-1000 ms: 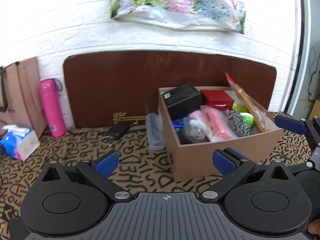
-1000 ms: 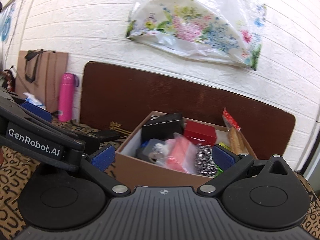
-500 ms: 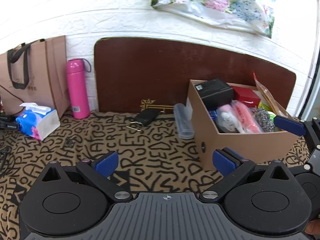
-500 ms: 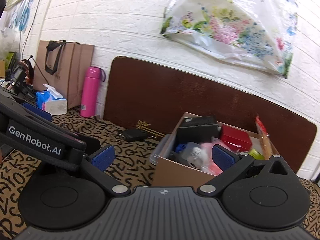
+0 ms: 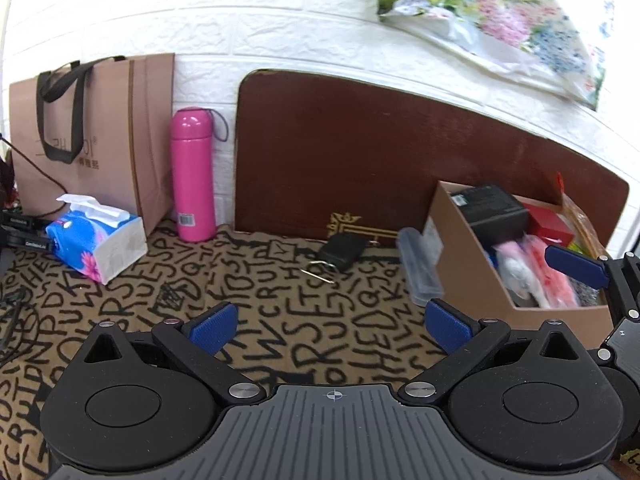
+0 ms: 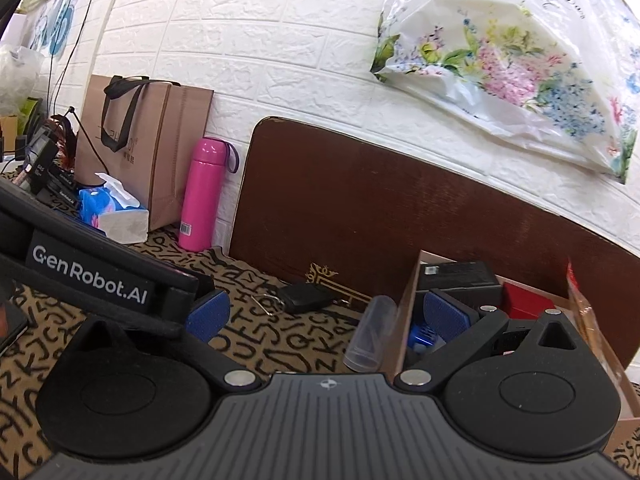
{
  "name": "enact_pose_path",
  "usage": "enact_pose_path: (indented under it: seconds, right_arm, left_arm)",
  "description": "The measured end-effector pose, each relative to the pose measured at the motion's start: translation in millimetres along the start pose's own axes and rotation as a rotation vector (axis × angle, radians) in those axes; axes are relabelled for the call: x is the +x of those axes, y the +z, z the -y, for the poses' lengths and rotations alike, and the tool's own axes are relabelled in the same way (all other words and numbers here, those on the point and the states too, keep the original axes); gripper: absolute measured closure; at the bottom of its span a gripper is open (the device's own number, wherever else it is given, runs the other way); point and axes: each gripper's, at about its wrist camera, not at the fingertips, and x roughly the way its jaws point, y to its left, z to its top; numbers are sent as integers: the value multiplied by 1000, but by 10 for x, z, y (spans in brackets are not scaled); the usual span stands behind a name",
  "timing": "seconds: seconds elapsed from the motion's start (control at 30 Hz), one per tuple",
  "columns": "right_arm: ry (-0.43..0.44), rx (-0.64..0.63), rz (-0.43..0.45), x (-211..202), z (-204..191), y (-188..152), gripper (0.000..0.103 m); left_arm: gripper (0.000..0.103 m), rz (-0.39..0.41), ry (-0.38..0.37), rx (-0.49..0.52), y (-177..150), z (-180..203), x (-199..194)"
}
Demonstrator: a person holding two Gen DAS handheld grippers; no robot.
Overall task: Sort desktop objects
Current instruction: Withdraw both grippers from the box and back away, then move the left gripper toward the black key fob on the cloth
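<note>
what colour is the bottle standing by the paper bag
Pink bottle, with a barcode label near its base; clearest in the left wrist view.

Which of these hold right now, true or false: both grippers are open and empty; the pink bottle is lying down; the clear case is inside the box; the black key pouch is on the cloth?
1. The left gripper and right gripper are both open and empty. True.
2. The pink bottle is lying down. False: it stands upright against the wall.
3. The clear case is inside the cardboard box. False: it lies on the cloth beside the box's left wall.
4. The black key pouch lies on the lettered cloth. True.
</note>
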Motion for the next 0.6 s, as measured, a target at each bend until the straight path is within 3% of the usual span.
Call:
enact_pose_path:
  seconds: [0.27, 0.6]
  right_arm:
    - [-8, -10, -10, 428, -126, 49, 0]
    - [-14, -19, -67, 935, -241, -53, 1]
  left_arm:
    - [0, -30, 20, -31, 140, -221, 356]
    - [0, -70, 35, 10, 255, -334, 832]
